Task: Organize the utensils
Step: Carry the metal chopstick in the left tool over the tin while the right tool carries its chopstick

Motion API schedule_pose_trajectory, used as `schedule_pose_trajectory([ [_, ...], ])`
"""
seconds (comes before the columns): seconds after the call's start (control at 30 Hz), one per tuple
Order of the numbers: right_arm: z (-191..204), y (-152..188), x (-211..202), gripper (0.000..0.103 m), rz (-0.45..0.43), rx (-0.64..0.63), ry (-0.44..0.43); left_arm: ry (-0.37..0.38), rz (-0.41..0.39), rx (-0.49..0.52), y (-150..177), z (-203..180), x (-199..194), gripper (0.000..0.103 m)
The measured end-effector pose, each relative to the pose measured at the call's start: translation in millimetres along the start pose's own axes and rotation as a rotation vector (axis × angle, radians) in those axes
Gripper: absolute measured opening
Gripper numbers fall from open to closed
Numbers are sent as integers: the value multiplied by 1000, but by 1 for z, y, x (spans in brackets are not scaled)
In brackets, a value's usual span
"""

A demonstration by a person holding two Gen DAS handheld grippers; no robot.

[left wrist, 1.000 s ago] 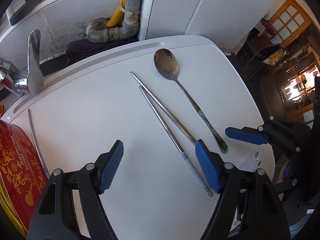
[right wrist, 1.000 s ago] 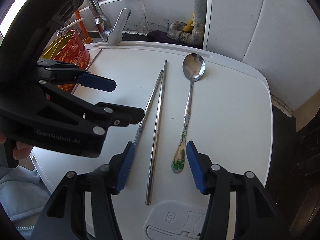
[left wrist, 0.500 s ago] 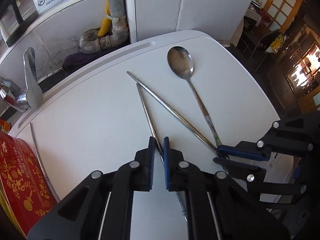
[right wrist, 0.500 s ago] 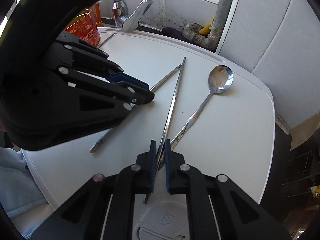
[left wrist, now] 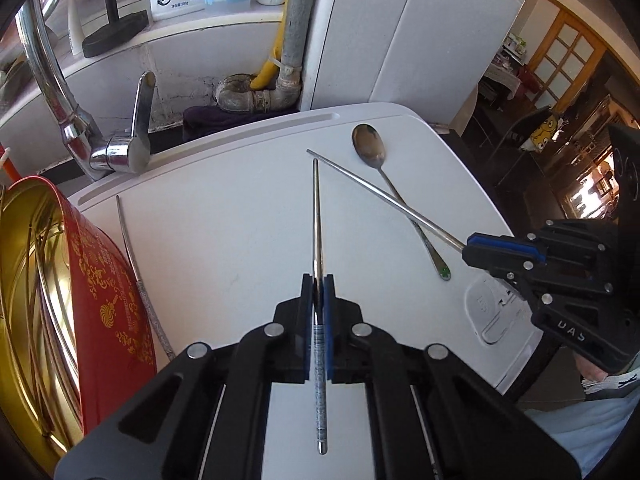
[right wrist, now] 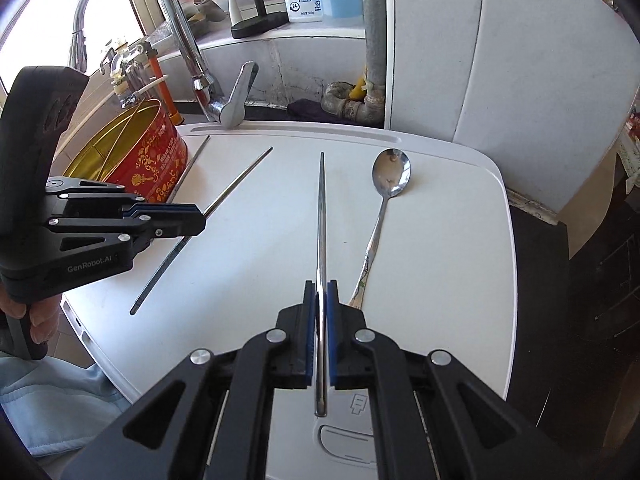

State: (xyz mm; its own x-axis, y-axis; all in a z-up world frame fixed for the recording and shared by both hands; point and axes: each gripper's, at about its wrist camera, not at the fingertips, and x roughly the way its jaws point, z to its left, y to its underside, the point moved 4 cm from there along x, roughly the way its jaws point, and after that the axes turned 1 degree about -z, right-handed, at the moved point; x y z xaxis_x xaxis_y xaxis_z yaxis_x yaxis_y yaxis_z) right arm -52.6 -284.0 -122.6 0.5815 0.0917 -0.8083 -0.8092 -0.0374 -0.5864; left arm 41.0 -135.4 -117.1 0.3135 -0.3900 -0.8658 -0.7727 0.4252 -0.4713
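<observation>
Clearly, each wrist view looks straight down one chopstick. The left claw (left wrist: 318, 280) has its blue pads pressed onto a steel chopstick (left wrist: 317, 216) that points away over the white table (left wrist: 224, 232); its textured handle end runs back between the black fingers. The right claw (right wrist: 320, 286) pinches the second chopstick (right wrist: 321, 208) the same way.

Only the left view shows the right claw (left wrist: 472, 246) from the side, with its chopstick (left wrist: 384, 196) crossing over the handle of the spoon (left wrist: 370, 148). Only the right view shows the left claw (right wrist: 198, 220) from the side, its chopstick (right wrist: 240, 180) slanting toward the far left, and the tall curve of the faucet (right wrist: 176, 20).

A third chopstick (left wrist: 132, 256) lies on the table just beside the red tin (left wrist: 108, 280) at the left; in the left view its near end is cut off by the claw body. The open tin (right wrist: 156, 160) has a gold interior holding thin metal sticks, hard to count. The spoon (right wrist: 390, 172) lies on the right side of the table, bowl far, its decorated handle end partly hidden behind the right claw.
</observation>
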Motion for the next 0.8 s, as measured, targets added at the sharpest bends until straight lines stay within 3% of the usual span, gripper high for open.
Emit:
schedule_pose_trajectory([
  [0.43, 54, -10, -52, 6, -100, -11, 26, 21, -88, -30, 20, 33, -57, 5],
  [0.53, 72, -23, -62, 6, -131, -31, 19, 23, -128, -61, 20, 53, -83, 5],
  [0.8, 150, -81, -77, 6, -223, -166, -37, -69, -233, -139, 33, 128, -146, 5],
])
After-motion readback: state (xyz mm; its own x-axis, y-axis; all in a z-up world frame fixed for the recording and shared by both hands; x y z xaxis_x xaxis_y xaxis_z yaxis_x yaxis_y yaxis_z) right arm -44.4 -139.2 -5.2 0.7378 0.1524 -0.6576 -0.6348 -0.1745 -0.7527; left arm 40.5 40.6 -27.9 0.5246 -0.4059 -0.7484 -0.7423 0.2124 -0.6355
